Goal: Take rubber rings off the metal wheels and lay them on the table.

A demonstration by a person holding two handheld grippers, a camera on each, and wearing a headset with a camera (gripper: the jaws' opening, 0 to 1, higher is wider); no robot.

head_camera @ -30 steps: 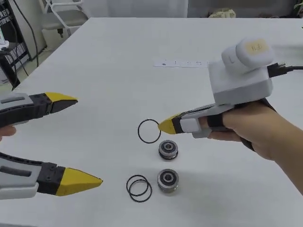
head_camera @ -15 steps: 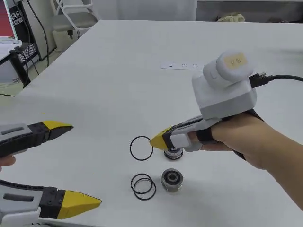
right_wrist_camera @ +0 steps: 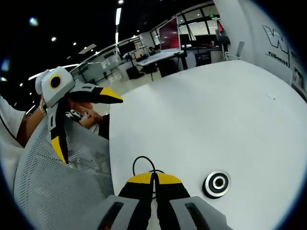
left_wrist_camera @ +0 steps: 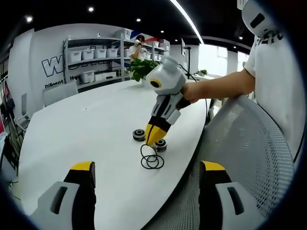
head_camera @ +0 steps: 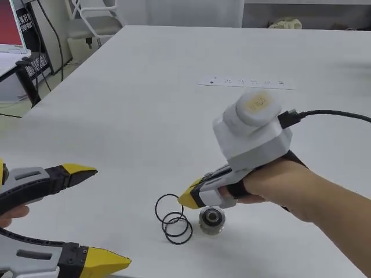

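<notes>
Right gripper (head_camera: 186, 198), carried in a hand (head_camera: 272, 182): jaws closed tip to tip, no gap visible between the yellow tips in the right gripper view, tips angled down to the counter (head_camera: 174, 104). Near edge of one rubber ring (head_camera: 168, 207) nipped at the tips, the remainder of the loop extending straight ahead of the closed jaws and resting against the counter. Two other rings (head_camera: 177, 227) flat on the counter just ahead of the same tips, one laid across the other, overlapped by the far edge of the nipped ring. Metal wheel (head_camera: 211, 219) upright on its flat face on the counter, just beside the closed jaws on their right side as seen in the right gripper view, apart from all three rings. Second wheel (left_wrist_camera: 139, 134) on the counter near the far side of the right jaws, as seen in the left gripper view; hidden behind the gripper body in the head view. Left gripper (head_camera: 93, 215): jaws spread wide, nothing between them, tips pointing toward the rings yet well apart from them. In the left gripper view, rings, both wheels and the right tips framed between the two open jaws, far ahead. Black cable (head_camera: 330, 114) running off the rear of the right gripper, away from the jaws.
</notes>
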